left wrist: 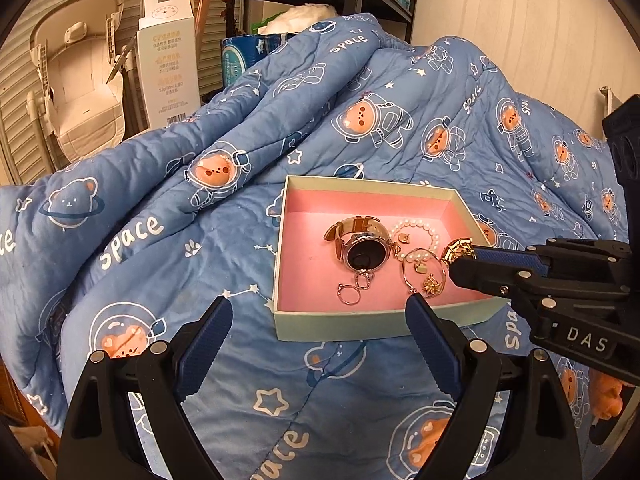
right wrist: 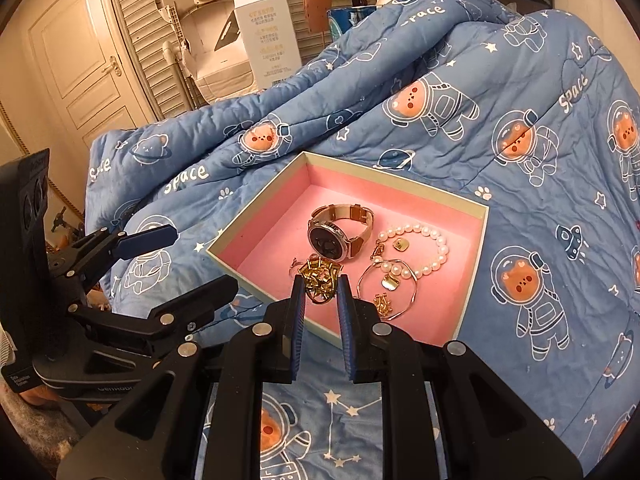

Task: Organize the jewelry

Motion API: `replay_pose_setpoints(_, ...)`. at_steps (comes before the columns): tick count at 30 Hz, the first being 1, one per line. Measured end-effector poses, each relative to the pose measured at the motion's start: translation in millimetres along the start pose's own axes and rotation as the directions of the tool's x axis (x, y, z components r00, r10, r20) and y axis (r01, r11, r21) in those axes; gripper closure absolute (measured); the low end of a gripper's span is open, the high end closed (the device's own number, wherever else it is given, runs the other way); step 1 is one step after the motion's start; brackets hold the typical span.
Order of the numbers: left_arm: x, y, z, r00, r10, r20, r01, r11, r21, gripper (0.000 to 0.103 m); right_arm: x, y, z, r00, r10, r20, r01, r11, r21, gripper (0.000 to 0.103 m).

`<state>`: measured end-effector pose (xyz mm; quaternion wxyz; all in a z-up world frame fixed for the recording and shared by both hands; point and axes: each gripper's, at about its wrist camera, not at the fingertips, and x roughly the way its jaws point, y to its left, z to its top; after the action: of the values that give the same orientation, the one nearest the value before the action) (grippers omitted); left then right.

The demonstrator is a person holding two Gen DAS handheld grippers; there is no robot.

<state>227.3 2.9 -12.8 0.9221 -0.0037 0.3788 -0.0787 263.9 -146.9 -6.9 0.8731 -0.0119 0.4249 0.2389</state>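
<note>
Left gripper (left wrist: 320,316): jaws wide apart, holding nothing, poised over the quilt (left wrist: 160,248) just short of the box's near wall; judged on standby.

Box (left wrist: 340,324): open, pink-lined, set on the quilt as the collecting place.

Watch (left wrist: 360,240): inside, on its side toward the back.

Pearl bracelet (left wrist: 420,228): inside, right of the watch.

Thin bangle (left wrist: 416,276) and silver rings (left wrist: 352,292): loose on the lining near the front.

Right gripper (right wrist: 322,292): nearly closed, pinching a gold link piece (right wrist: 322,276) above the box's near edge, apparently to set it down inside.
</note>
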Motion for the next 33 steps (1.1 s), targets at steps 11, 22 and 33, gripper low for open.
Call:
replay_pose_setpoints(11, 5, 5, 4, 1.000, 0.015, -0.003, -0.015, 1.000, 0.019, 0.014, 38, -16, 16, 0.996, 0.018, -0.093, -0.014, 0.999, 0.050, 0.086)
replay_pose_setpoints(22, 8, 6, 10, 1.000, 0.030, 0.002, -0.030, 0.999, 0.030, 0.014, 67, -15, 20, 0.978, 0.004, -0.208, 0.002, 1.000, 0.030, 0.086)
replay_pose_setpoints(33, 8, 12, 7, 0.999, 0.033, -0.006, -0.033, 0.999, 0.023, 0.012, 85, -17, 18, 0.964, -0.009, -0.264, 0.017, 1.000, 0.026, 0.086)
